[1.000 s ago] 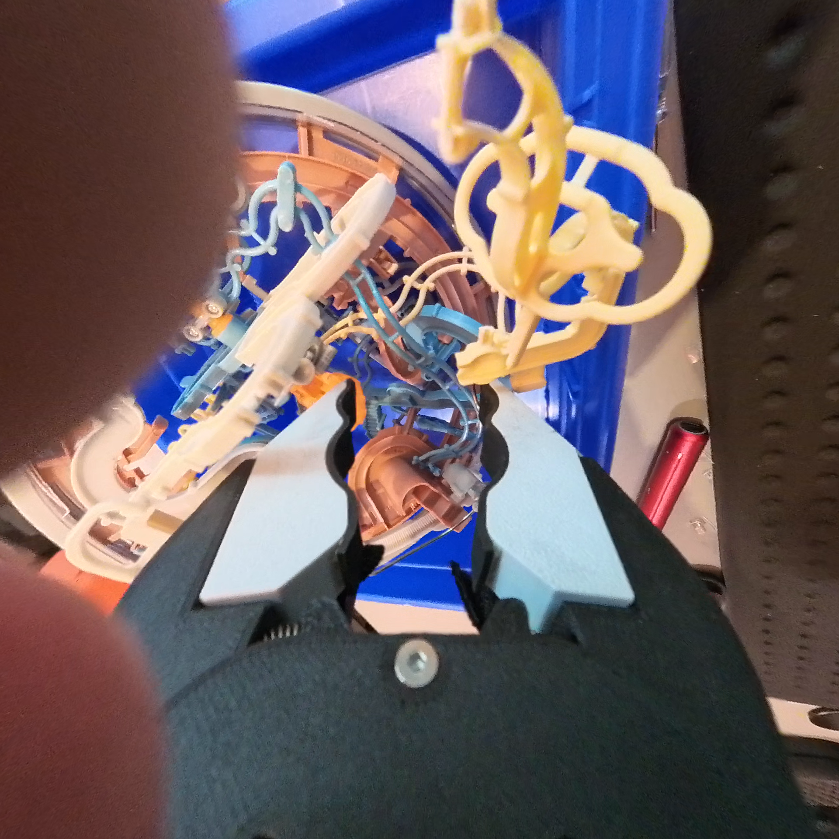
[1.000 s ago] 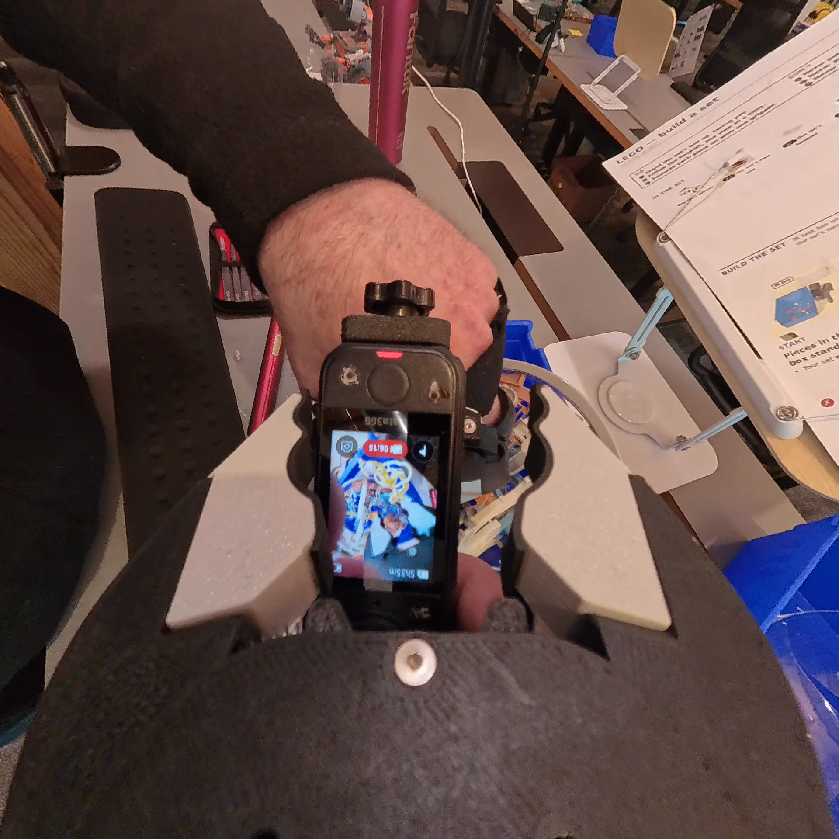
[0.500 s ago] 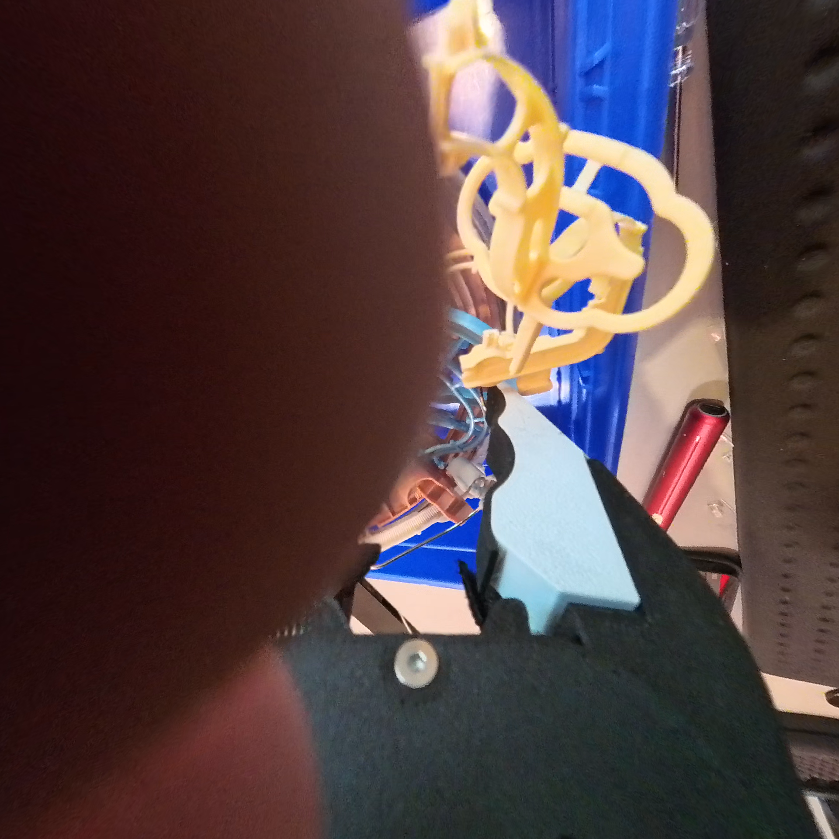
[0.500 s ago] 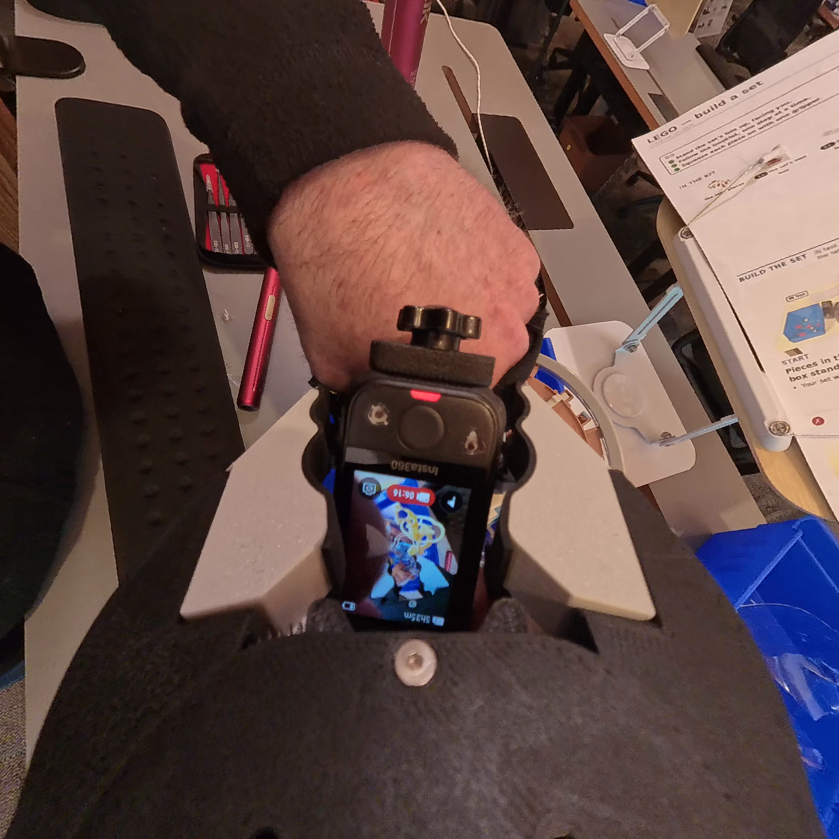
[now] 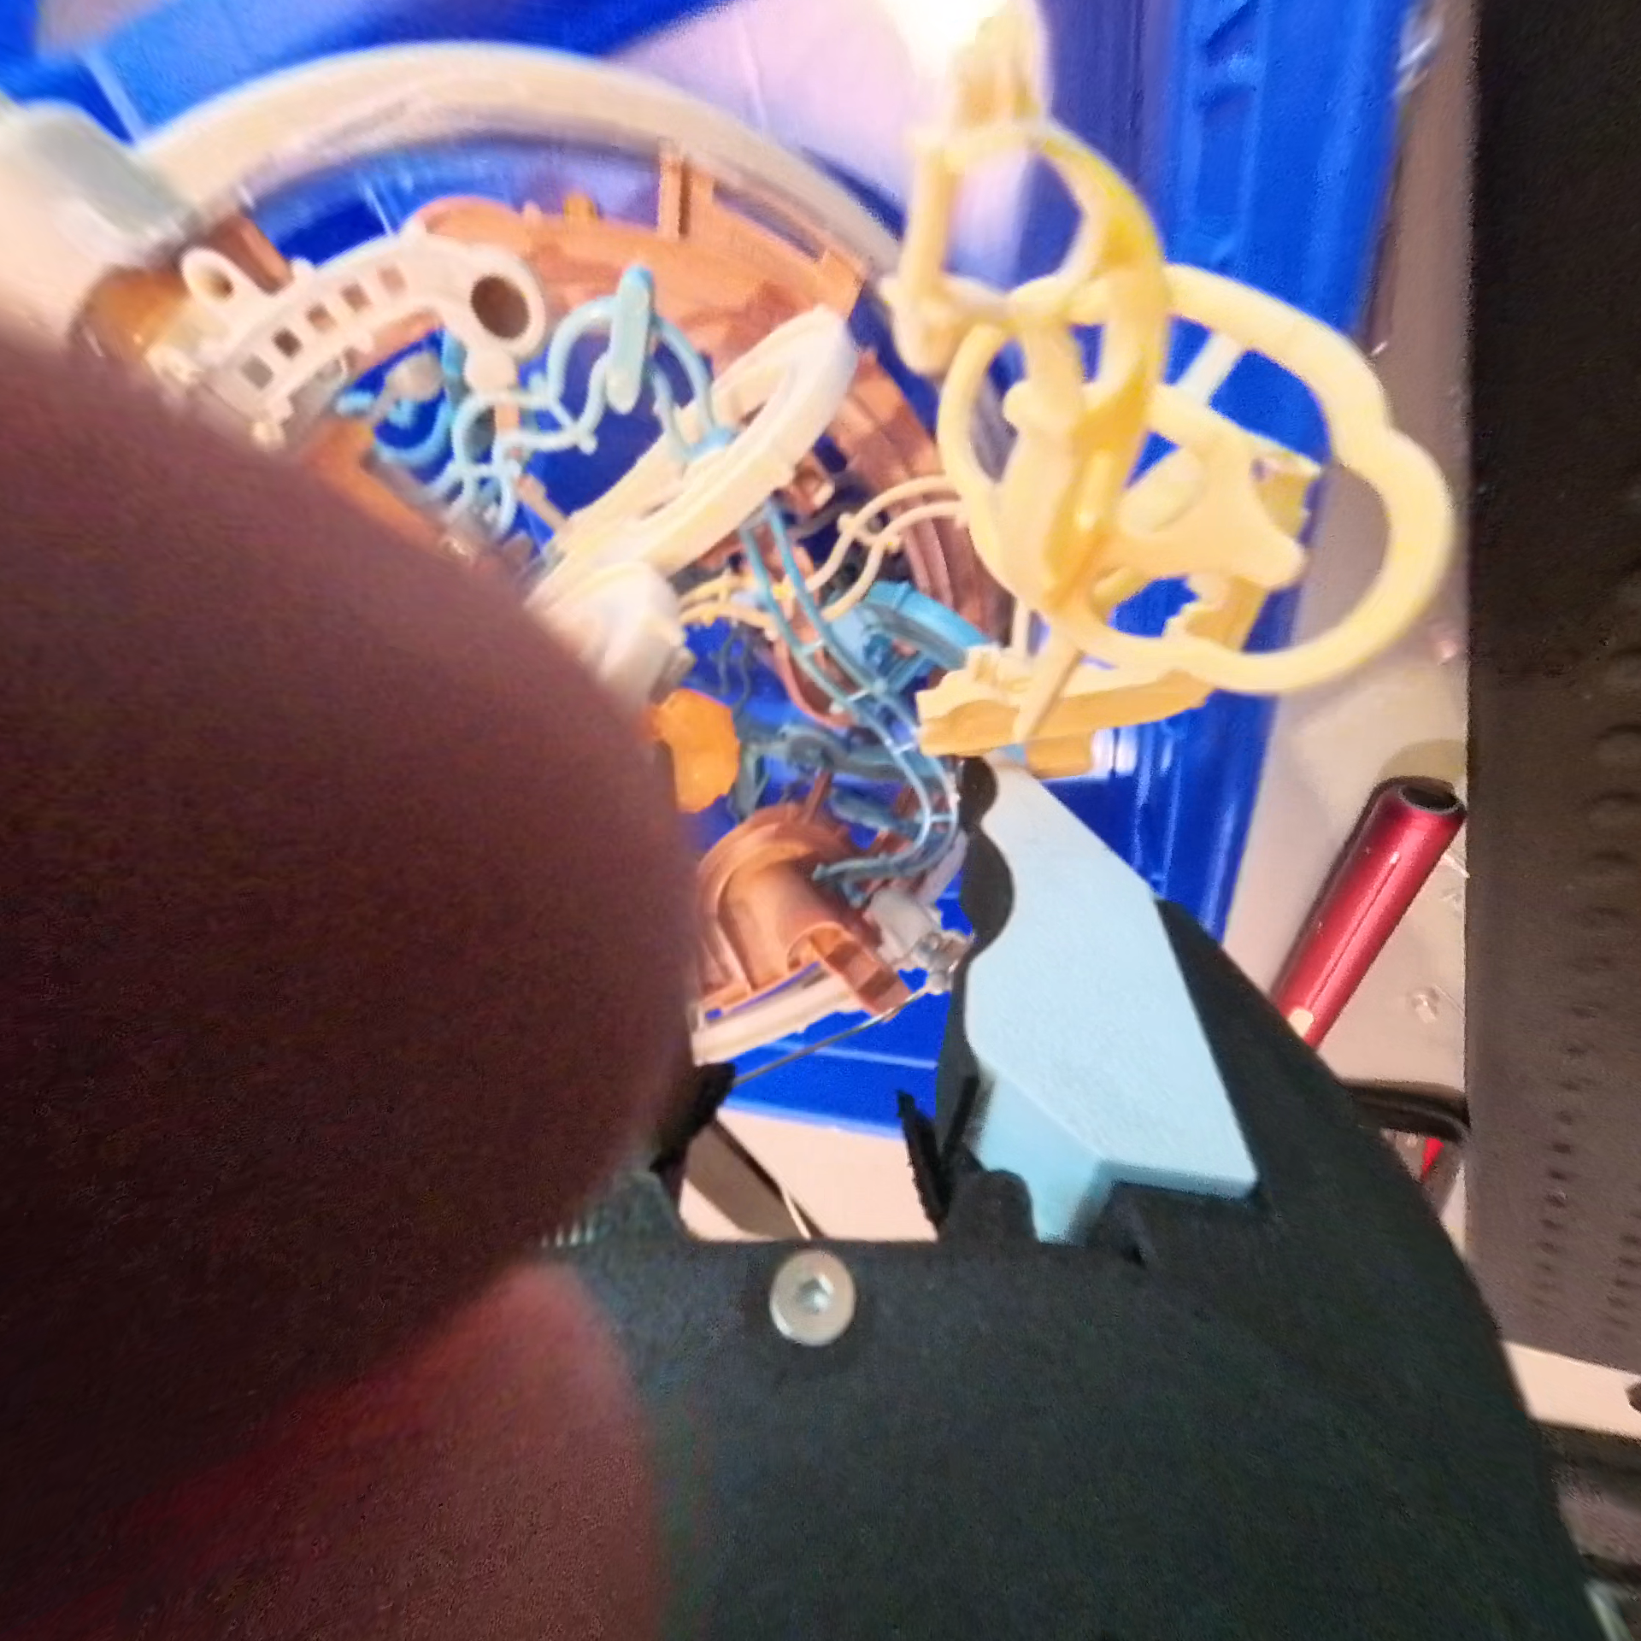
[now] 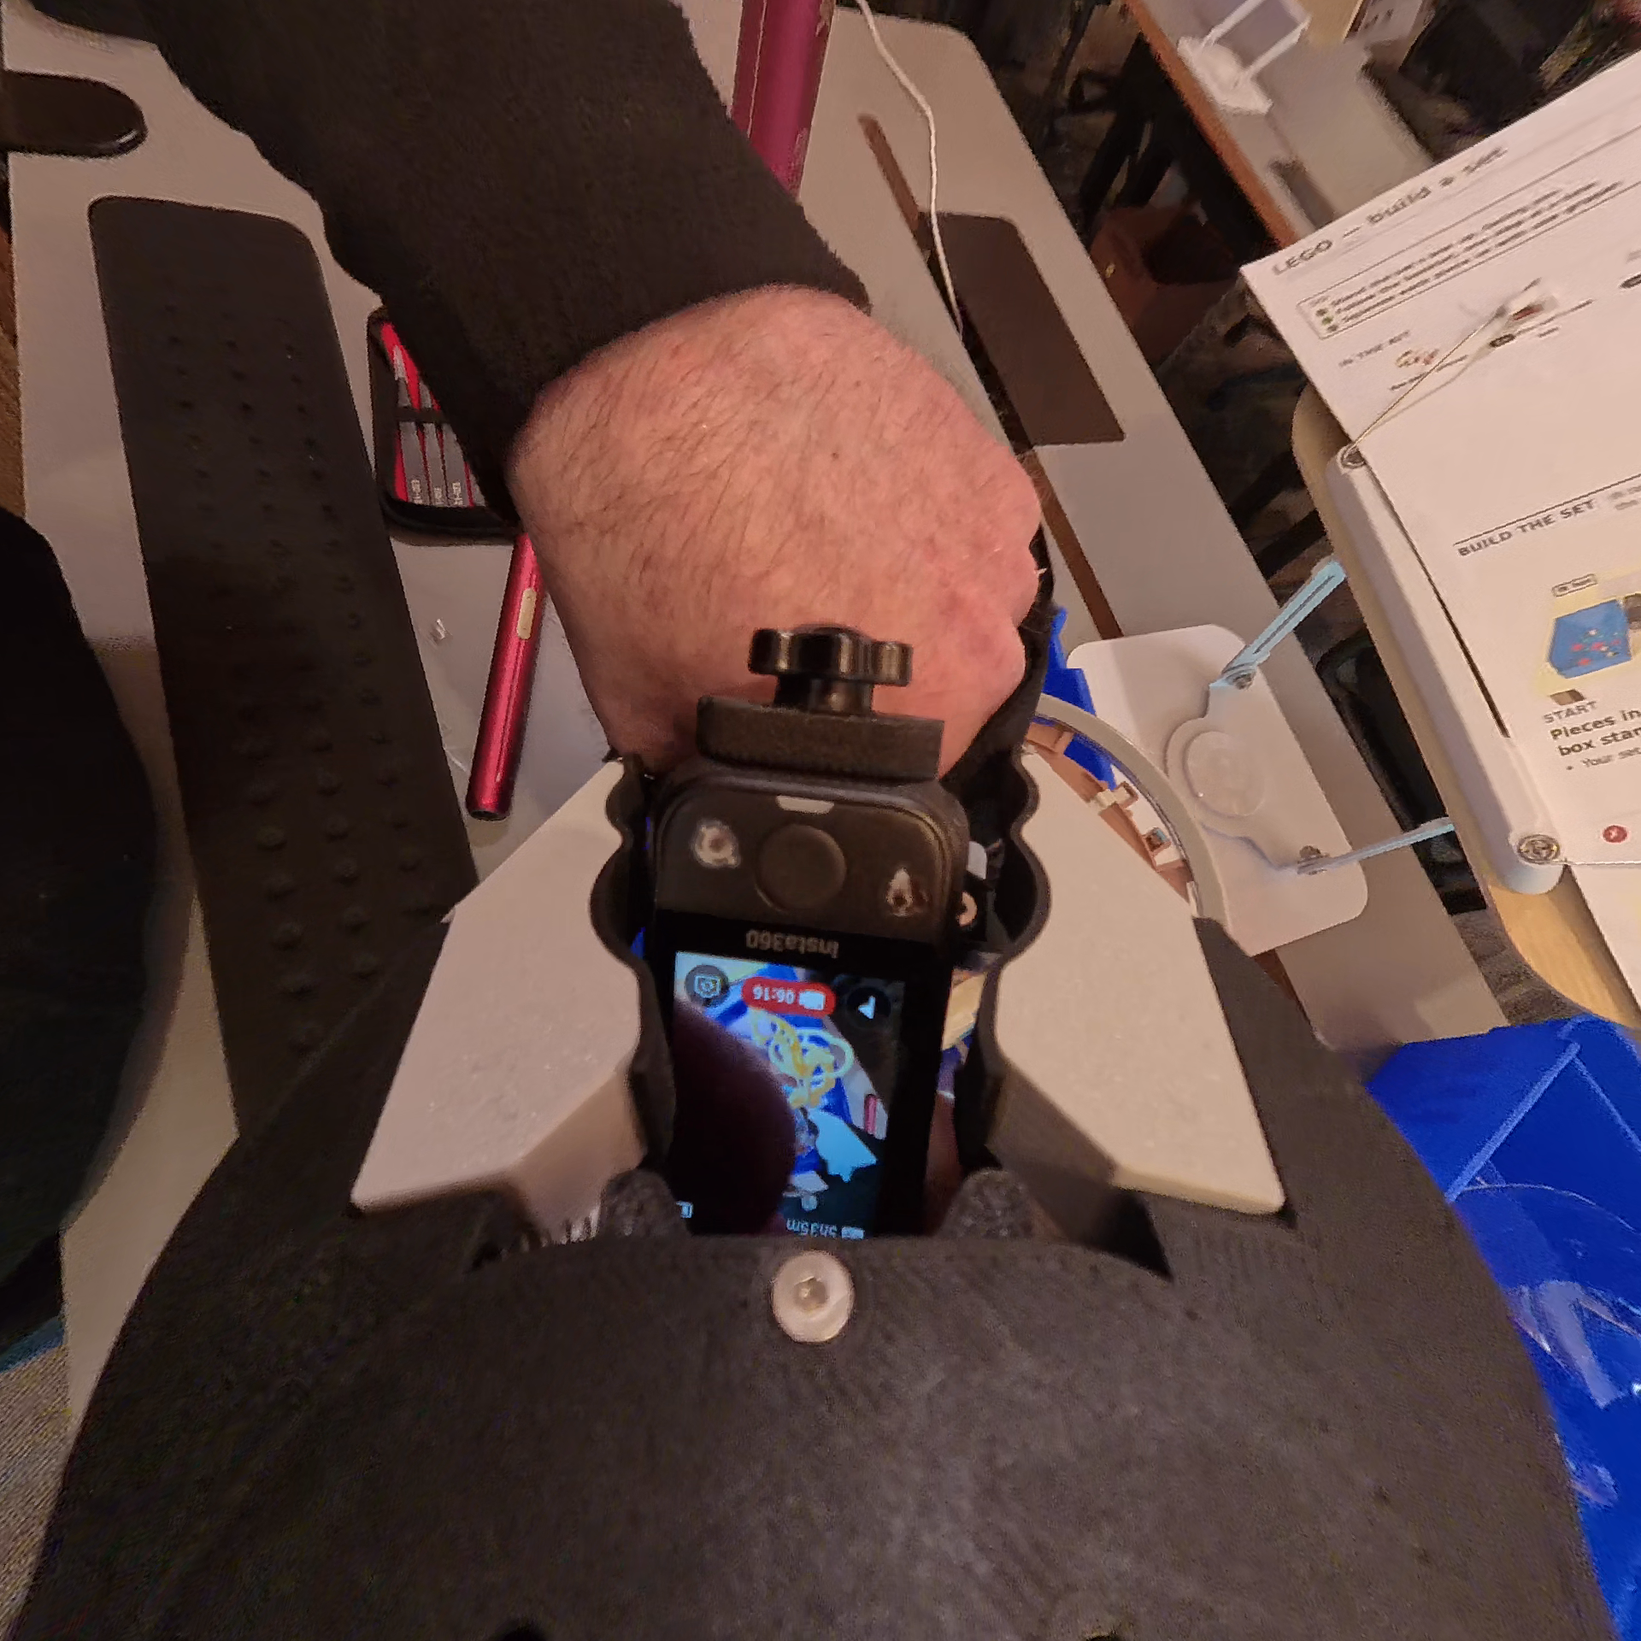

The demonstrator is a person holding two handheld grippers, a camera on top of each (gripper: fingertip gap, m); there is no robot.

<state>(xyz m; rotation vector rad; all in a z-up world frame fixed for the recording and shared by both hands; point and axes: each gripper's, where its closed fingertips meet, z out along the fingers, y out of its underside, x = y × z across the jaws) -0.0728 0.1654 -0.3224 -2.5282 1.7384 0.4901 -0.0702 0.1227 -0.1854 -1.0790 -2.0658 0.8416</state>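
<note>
In the left wrist view, a blurred fingertip [image 5: 293, 888] close to the lens hides my left gripper's [image 5: 817, 768] left finger. Its light blue right finger [image 5: 1066, 977] stands well off the centre line, so the jaws are apart. A cream looped plastic part [image 5: 1110, 497] rests at that finger's tip. Behind it a round clear shell [image 5: 533, 98] full of brown, blue and cream parts lies in a blue bin [image 5: 1243, 266]. My right gripper [image 6: 821, 799] is open. Its grey fingers flank the black camera [image 6: 799, 888] on the left gripper, which a hand [image 6: 755, 497] holds.
A red pen [image 6: 506, 675] and a black dotted mat [image 6: 266, 533] lie to the left, also seen in the left wrist view [image 5: 1359, 906]. A case of red tools [image 6: 417, 426] is behind. A printed sheet on a stand [image 6: 1510, 444] and a blue bin [image 6: 1510, 1154] are on the right.
The blurred fingertip has drawn back down and left, uncovering the shell of parts again. My right gripper has moved closer over the camera on the left gripper.
</note>
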